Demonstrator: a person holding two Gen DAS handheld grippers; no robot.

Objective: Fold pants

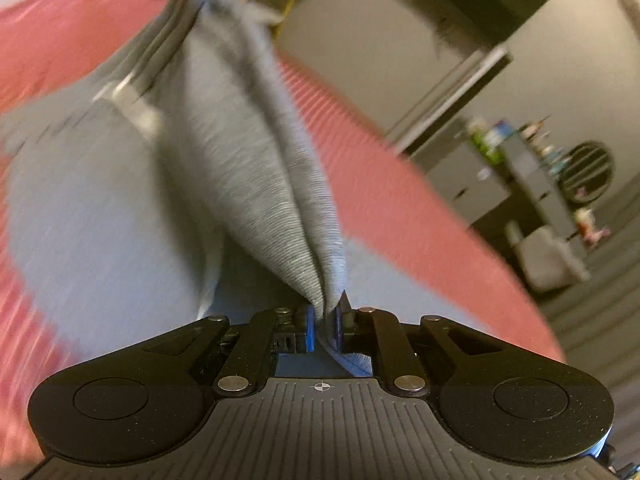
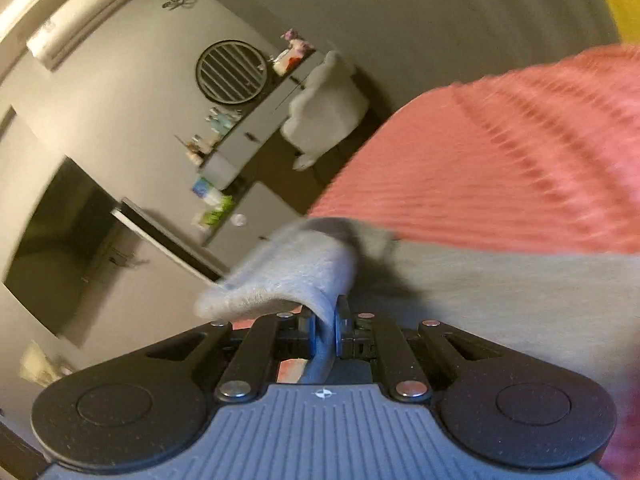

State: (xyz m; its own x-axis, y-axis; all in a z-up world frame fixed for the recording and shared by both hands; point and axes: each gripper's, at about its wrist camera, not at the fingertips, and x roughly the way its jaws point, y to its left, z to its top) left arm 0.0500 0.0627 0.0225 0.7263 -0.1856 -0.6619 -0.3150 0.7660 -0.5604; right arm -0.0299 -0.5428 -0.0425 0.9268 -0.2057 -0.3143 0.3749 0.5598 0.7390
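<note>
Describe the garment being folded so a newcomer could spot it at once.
Find the wide pink ribbed cover filling both views. On it lie the grey pants, soft knit; the left gripper and right gripper each pinch an edge. It is the only grey cloth on the pink.

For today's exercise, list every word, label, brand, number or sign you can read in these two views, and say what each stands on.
No text can be read in either view.
Label on the grey pants: too blurred to read.
Packages on the cabinet: too small and blurred to read.
</note>
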